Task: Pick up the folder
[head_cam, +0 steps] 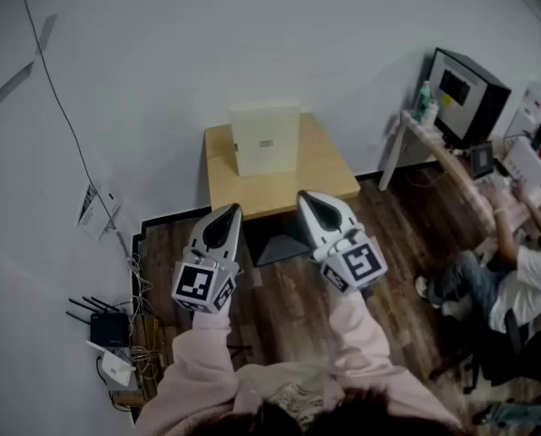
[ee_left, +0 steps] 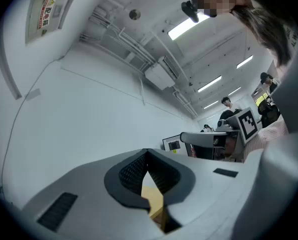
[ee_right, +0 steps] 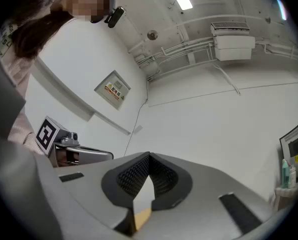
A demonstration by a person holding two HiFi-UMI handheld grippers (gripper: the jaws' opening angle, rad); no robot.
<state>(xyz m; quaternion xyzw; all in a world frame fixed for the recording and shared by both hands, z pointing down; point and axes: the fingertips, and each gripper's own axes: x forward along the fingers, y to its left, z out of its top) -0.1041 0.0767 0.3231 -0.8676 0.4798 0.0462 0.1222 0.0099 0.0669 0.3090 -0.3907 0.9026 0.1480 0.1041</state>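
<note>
Ahead, 12 o'clock: folder (head_cam: 264, 139) upright on desk (head_cam: 329, 178); left gripper (head_cam: 231, 211), right gripper (head_cam: 305, 197) fingers together, empty; right slightly nearer.

One folder (head_cam: 265, 138), one table (head_cam: 327, 167), one left gripper (head_cam: 231, 210), one right gripper (head_cam: 305, 197).

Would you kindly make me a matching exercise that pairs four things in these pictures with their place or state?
Things:
1 folder
2 left gripper
3 black router
4 monitor

Places or states:
A on the floor by the wall
B on the desk at the right
C upright on the wooden table
D shut, holding nothing

Pairs: 1-C; 2-D; 3-A; 4-B.
</note>
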